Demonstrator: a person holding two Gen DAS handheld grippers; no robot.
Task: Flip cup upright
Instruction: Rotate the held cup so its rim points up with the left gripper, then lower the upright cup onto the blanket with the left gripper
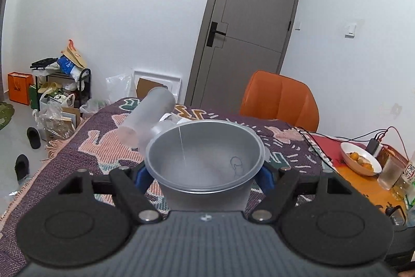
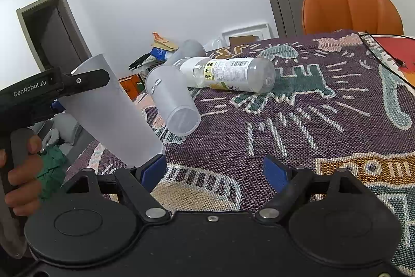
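While the left gripper (image 1: 205,170) is clamped on the frosted translucent plastic cup (image 1: 205,160), mouth toward its camera, the right gripper (image 2: 215,170) stands apart, empty. Ahead of the right gripper's fingers, another frosted tumbler (image 2: 172,100) lies on the patterned woven cloth (image 2: 298,121).

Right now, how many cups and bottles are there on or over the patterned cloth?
Cups: 3, one held in the left tongs, two lying down.
Bottles: 1, lying down.
Total: 4.

The left wrist view sits very close behind a held cup (image 1: 205,160), facing the door (image 1: 249,25) at twelve o'clock. The right wrist view looks low over the tablecloth (image 2: 298,121). Both see the orange chair (image 1: 280,100).
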